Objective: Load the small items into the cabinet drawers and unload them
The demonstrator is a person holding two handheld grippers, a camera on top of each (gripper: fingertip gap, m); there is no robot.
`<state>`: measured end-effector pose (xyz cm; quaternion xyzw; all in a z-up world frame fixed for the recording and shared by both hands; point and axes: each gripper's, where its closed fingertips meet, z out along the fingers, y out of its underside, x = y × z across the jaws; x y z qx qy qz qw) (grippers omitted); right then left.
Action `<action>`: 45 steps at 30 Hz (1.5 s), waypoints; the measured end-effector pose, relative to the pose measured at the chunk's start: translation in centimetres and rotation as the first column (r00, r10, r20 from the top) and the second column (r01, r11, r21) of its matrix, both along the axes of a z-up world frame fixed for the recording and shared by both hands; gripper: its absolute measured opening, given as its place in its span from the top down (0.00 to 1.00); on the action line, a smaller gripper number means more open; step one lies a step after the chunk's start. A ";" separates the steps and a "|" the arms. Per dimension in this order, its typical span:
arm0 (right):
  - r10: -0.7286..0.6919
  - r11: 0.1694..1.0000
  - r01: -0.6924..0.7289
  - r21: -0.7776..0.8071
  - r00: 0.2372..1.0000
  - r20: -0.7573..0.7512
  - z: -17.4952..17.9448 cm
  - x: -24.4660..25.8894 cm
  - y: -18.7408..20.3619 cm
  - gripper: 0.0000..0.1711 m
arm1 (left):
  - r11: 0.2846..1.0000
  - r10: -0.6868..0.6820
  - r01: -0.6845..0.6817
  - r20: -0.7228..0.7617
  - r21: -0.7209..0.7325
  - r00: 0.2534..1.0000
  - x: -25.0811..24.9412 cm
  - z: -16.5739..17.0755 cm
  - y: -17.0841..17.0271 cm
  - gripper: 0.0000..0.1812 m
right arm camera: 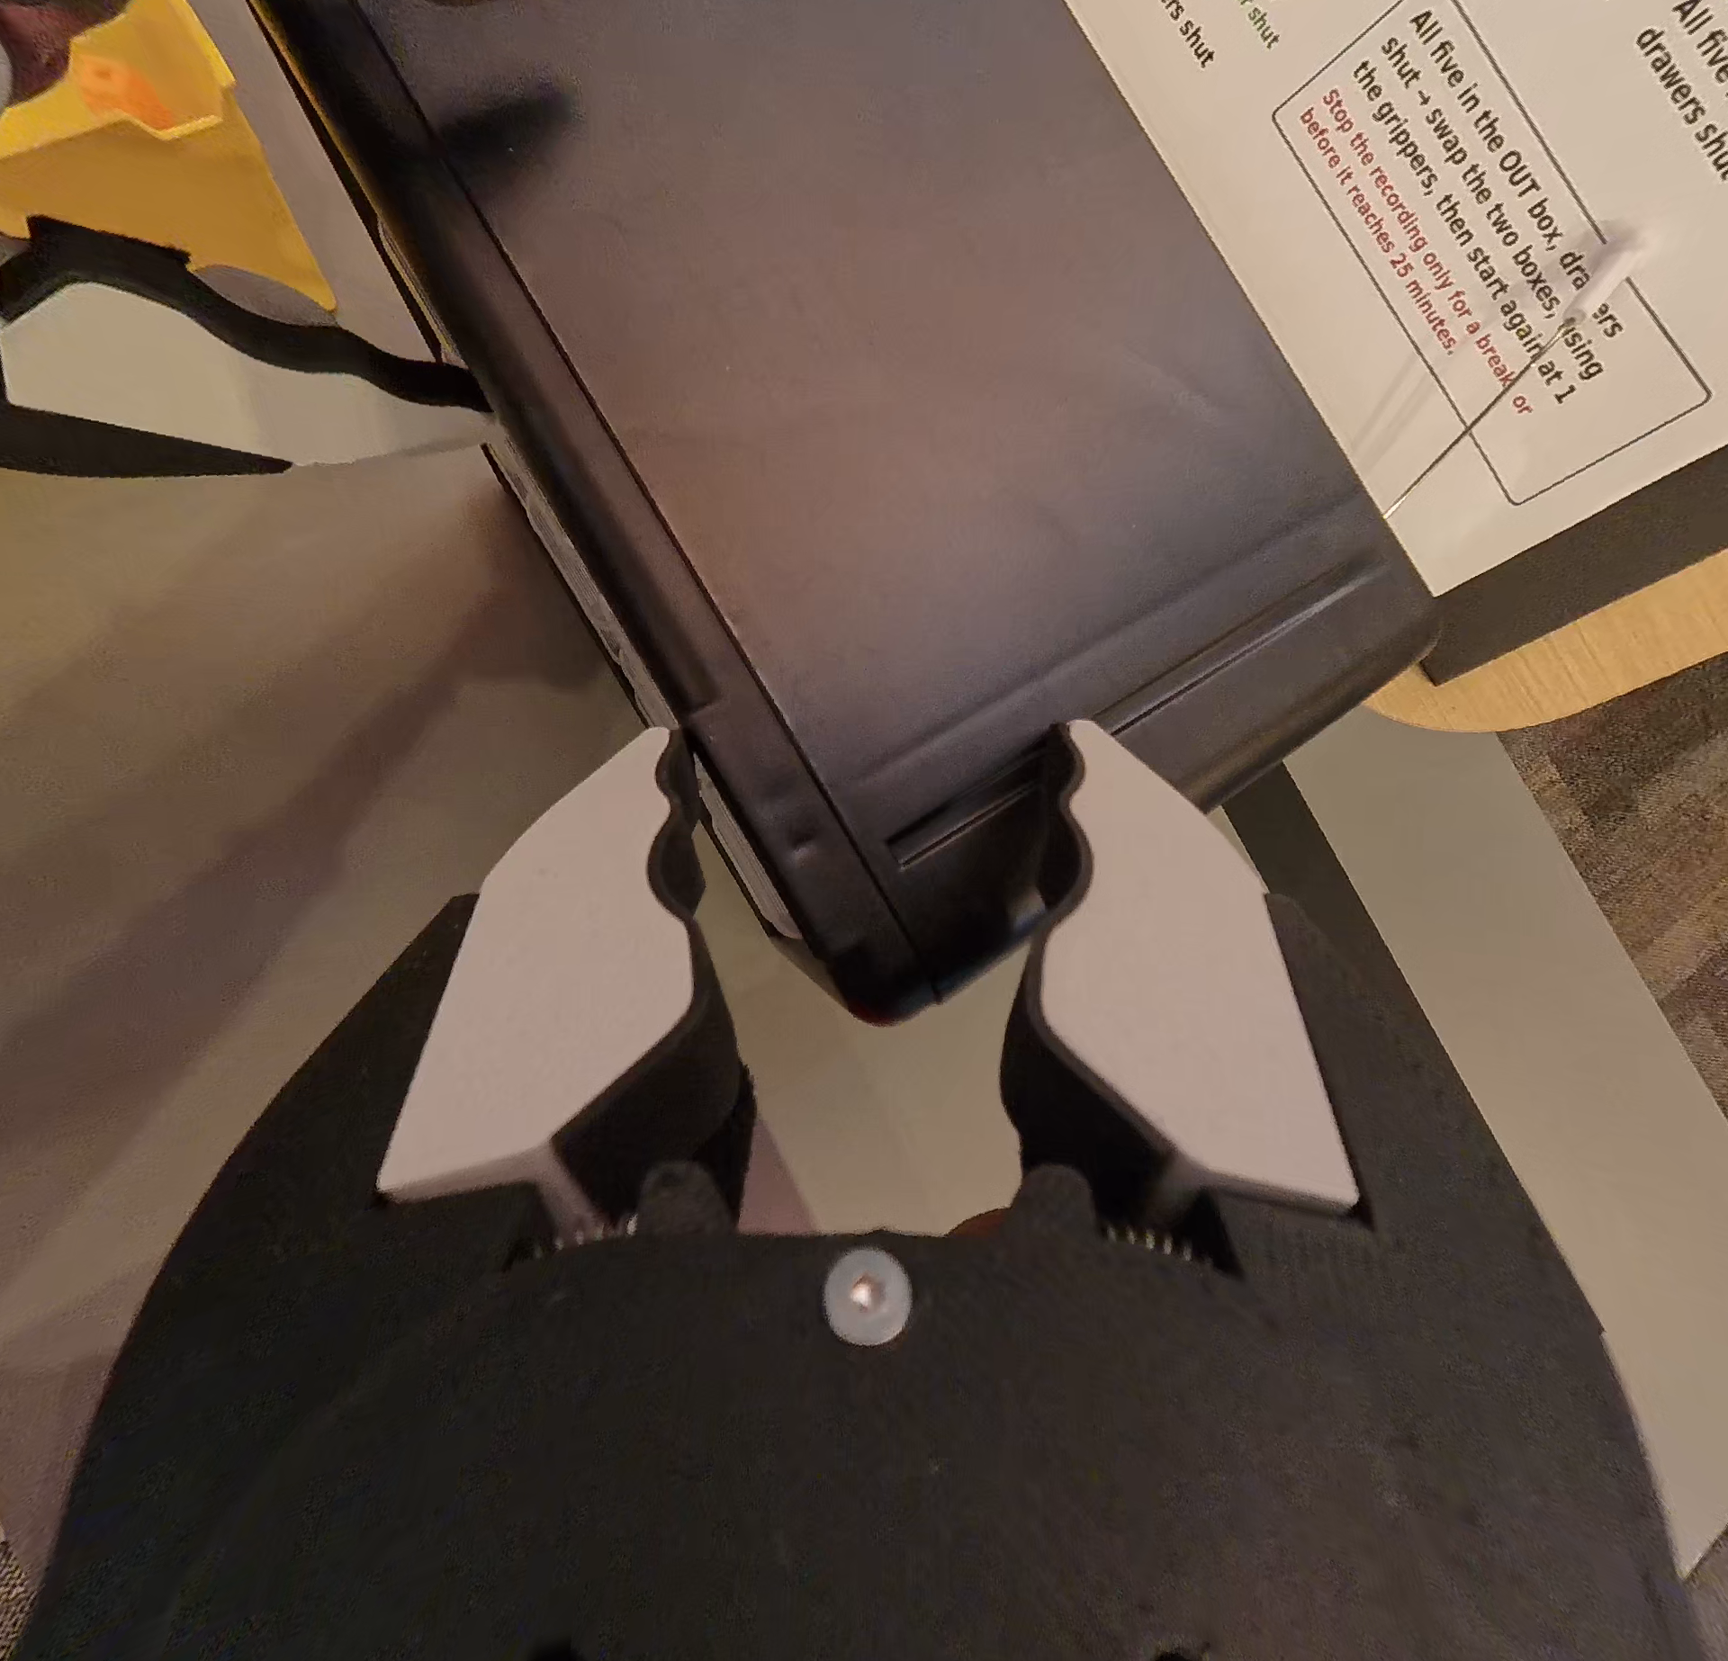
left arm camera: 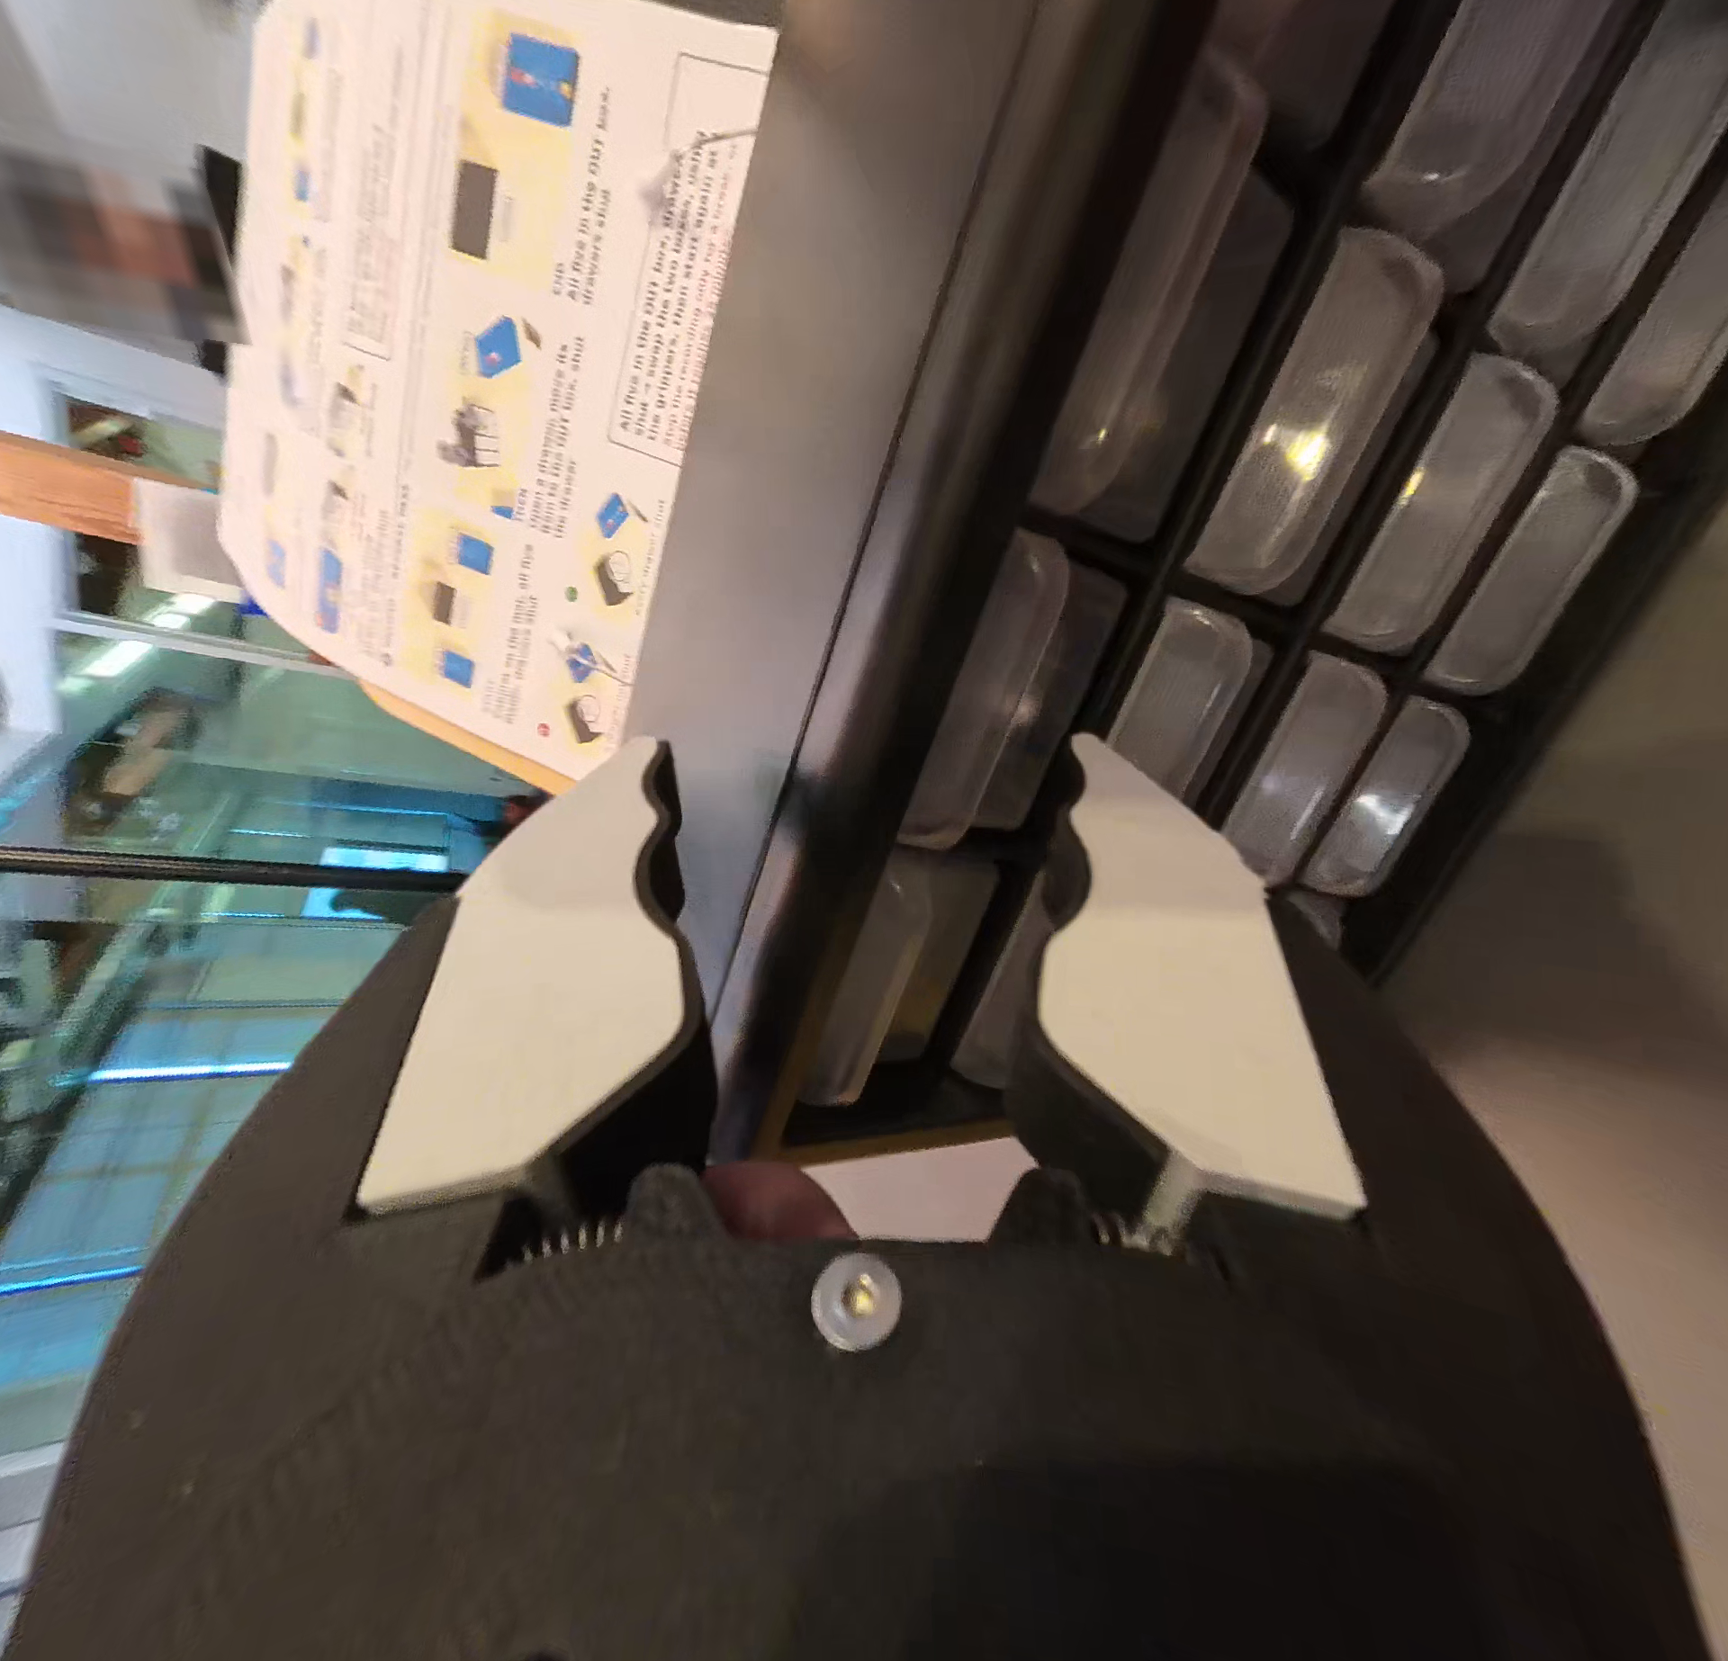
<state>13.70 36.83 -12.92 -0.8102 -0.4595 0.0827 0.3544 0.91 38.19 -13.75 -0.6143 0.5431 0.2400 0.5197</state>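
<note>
A black cabinet (left arm camera: 842, 420) with rows of clear plastic drawers (left arm camera: 1309, 420) fills the left wrist view, which is rolled sideways; all drawers I see are pushed in. My left gripper (left arm camera: 870, 751) is open and straddles the cabinet's front top edge near one corner. In the right wrist view the cabinet's plain dark top (right arm camera: 888, 354) runs away from me. My right gripper (right arm camera: 870, 737) is open around its near corner (right arm camera: 870, 943), fingertips close against both sides. The left gripper with its yellow body (right arm camera: 159, 148) shows at the cabinet's far end. No small items are visible.
A white printed instruction sheet (left arm camera: 468, 354) lies behind the cabinet, also in the right wrist view (right arm camera: 1496, 214), with a thin white-tipped pin (right arm camera: 1604, 275) on it. The cabinet stands on a grey tabletop (right arm camera: 234, 728). A wooden board (right arm camera: 1543, 672) and carpet (right arm camera: 1646, 775) lie at right.
</note>
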 end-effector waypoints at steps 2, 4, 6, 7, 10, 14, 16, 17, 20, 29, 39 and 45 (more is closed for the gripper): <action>0.000 1.000 0.000 0.001 1.000 -0.001 0.0 0.0 0.0 0.57 | 0.995 -0.034 0.038 -0.046 0.091 0.998 0.4 0.5 -0.9 0.54; 0.002 1.000 -0.002 0.001 1.000 0.002 0.0 0.0 0.0 0.57 | 0.988 -0.085 0.094 -0.080 0.119 0.993 1.3 -0.3 -2.2 0.49; 0.005 1.000 -0.005 0.002 1.000 0.002 0.0 0.0 0.0 0.57 | 0.974 -0.086 0.118 -0.163 0.192 0.983 1.4 -1.1 -2.4 0.46; 0.006 1.000 -0.006 0.002 1.000 0.001 0.0 0.0 0.0 0.57 | 0.965 -0.069 0.116 -0.199 0.236 0.978 1.3 -1.4 -2.1 0.45; 0.003 1.000 -0.003 0.005 1.000 -0.006 0.0 0.0 0.0 0.57 | 0.945 0.015 0.069 -0.253 0.320 0.967 0.7 -1.8 -0.8 0.45; 0.001 1.000 -0.001 0.005 1.000 -0.007 0.0 0.0 0.0 0.57 | 0.938 0.030 0.061 -0.256 0.342 0.966 0.9 -1.7 -0.7 0.49; 0.003 1.000 -0.003 0.002 1.000 0.001 0.0 0.0 0.0 0.57 | 0.932 0.017 0.078 -0.259 0.353 0.966 1.0 -1.5 -1.2 0.52; 0.005 1.000 -0.005 0.001 1.000 0.004 0.0 0.0 0.0 0.57 | 0.933 0.013 0.082 -0.261 0.352 0.965 0.9 -1.5 -1.4 0.53; 0.005 1.000 -0.005 0.004 1.000 -0.001 0.0 0.0 0.0 0.57 | 0.930 0.001 0.093 -0.256 0.357 0.967 0.7 -1.4 -1.9 0.56; 0.006 1.000 -0.006 0.005 1.000 0.000 0.0 0.0 0.0 0.57 | 0.895 -0.090 0.176 -0.221 0.410 0.971 1.1 -0.5 -6.3 0.85; -0.004 1.000 0.004 0.005 1.000 -0.003 0.0 0.0 -0.1 0.58 | 0.966 -0.057 0.140 -0.354 0.216 0.934 0.6 -5.0 -3.3 0.86; 0.000 1.000 0.000 0.005 1.000 0.002 0.0 0.0 0.0 0.57 | 0.965 -0.067 0.145 -0.332 0.218 0.941 0.7 -5.1 -4.0 0.91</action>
